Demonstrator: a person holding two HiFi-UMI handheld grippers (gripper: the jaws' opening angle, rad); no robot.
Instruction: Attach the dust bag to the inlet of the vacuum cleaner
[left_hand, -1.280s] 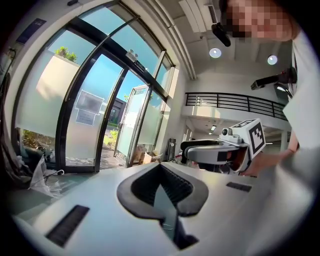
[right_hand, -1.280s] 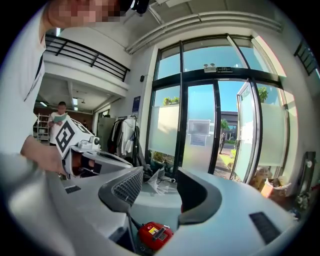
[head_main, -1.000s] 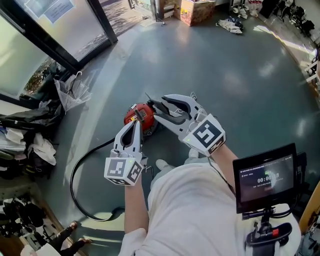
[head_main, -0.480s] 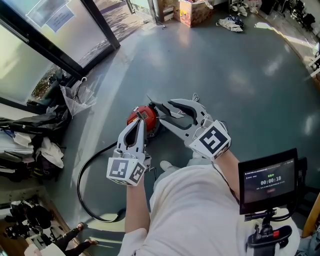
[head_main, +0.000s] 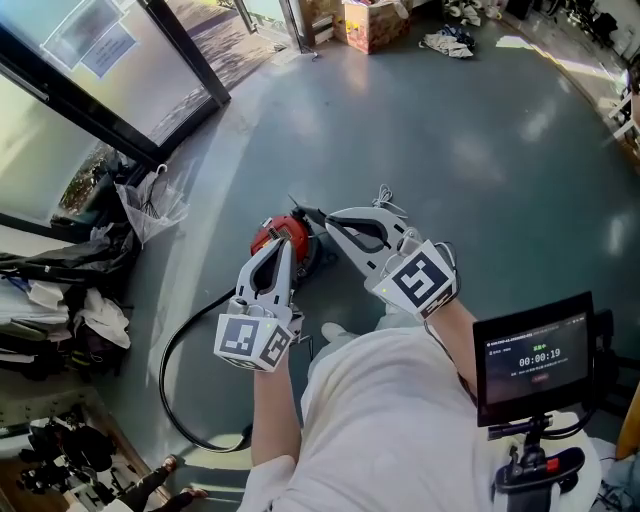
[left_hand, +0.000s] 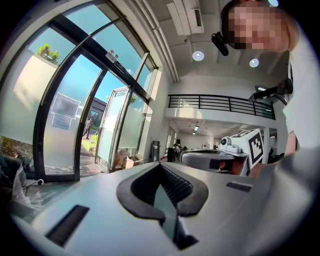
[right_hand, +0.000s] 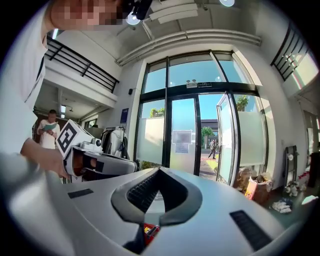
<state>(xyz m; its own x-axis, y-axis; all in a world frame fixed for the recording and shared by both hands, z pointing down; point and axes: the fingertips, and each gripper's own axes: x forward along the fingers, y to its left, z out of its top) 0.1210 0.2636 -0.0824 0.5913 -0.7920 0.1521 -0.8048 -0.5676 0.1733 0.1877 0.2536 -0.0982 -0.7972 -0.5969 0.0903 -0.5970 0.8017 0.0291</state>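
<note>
A person stands over a red vacuum cleaner on the grey floor of a glass-fronted lobby, holding a gripper in each hand, both roughly level above the machine. The right gripper, whose jaws stood wide apart half a second earlier, has snapped together on nothing. Its own view shows the pads meeting at the tips, with only a sliver of red, probably the vacuum cleaner below, showing through the gap. The left gripper is likewise closed and empty, its tips hanging over the machine. The vacuum cleaner lies just left of the head view's centre, at 12 o'clock from the person's body. Its black hose loops away toward 7 o'clock, and the glass doors stand at 10 o'clock. No dust bag can be made out in any view, and the inlet is hidden beneath the grippers, so the bag may simply lie out of sight. With both tongs shut and bare, the attachment appears not yet begun: a bag must first be found and the jaws reopened to take it.
</note>
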